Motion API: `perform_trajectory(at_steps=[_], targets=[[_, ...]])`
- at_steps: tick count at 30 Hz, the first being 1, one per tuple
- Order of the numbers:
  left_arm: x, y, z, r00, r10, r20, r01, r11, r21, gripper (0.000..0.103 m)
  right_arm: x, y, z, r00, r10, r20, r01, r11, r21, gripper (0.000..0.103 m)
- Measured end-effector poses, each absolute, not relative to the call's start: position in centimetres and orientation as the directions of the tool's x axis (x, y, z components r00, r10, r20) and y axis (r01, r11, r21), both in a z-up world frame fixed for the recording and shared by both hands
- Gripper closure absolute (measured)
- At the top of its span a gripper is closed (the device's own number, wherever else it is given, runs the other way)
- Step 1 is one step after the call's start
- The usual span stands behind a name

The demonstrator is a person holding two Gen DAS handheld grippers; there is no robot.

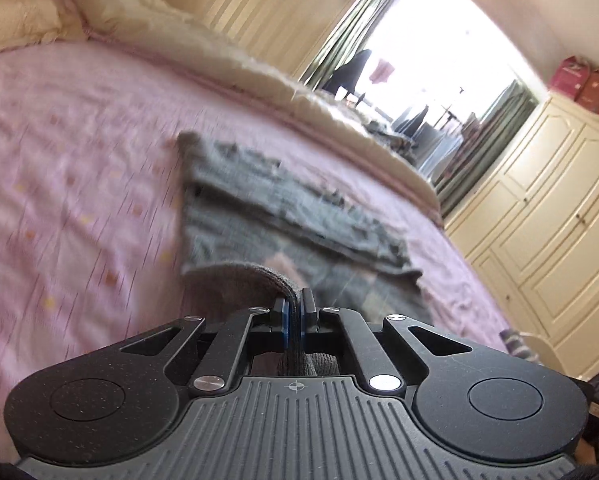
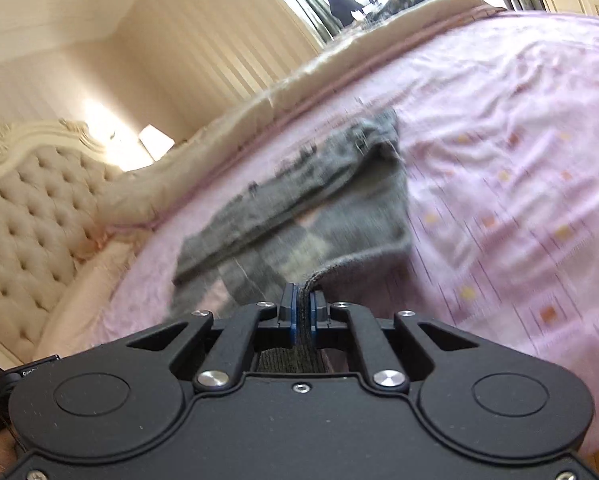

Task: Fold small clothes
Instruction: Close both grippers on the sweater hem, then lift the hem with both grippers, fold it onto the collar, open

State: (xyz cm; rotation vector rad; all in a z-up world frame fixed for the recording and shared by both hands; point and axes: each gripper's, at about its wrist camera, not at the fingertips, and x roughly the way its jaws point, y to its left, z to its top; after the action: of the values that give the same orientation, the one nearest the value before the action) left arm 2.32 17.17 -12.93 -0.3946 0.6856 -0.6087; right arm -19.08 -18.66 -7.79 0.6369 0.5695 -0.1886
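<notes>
Lengthwise across bed, grey garment

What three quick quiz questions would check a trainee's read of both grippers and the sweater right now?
1. True or false: the left gripper is shut on the grey knitted sweater.
2. What does the right gripper pinch? A) the sweater's near edge B) the cream quilt C) nothing
3. What does the sweater lie on?

Key: 1 true. 2 A. 3 The pink bedsheet.
</notes>
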Motion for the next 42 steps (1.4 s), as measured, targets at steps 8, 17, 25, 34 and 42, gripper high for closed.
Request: perform_trajectory(at_steps=[8,17,25,34,42], targets=[[9.6,15.1,-8.4,0.654,-0.650,-0.387,0.421,0.738,-0.528,0.099,-12.2,-22.5,-4.0,0.890,-0.008,-0.455,0.288,0.785,0.549,0.091],[20.6,11.0,-8.7,0.660,-0.626,-0.415,0.398,0.760,-0.513,0.099,-1.4,-27.5,-5.6,0.884,-0.060,-0.465,0.343,0.757,0.556,0.091],[28.7,7.2,-14.2,0.634,-0.551,-0.543,0.316,0.825,-0.468,0.099,7.5,-31.2,-11.8,0.798,-0.096,-0.595,0.473,0.712,0.519,0.091],[32.7,6.7,-17.5,0.624,-0.469,-0.625,0.233,0.875,-0.424,0.079,11.8,-32.1,-15.1,0.706,-0.113,-0.699,0.544,0.719,0.432,0.086],[30.0,7.7,-13.3,0.710,-0.438,-0.552,0.316,0.898,-0.306,0.061,10.3,-30.0,-11.7,0.746,-0.210,-0.632,0.481,0.826,0.293,0.052]])
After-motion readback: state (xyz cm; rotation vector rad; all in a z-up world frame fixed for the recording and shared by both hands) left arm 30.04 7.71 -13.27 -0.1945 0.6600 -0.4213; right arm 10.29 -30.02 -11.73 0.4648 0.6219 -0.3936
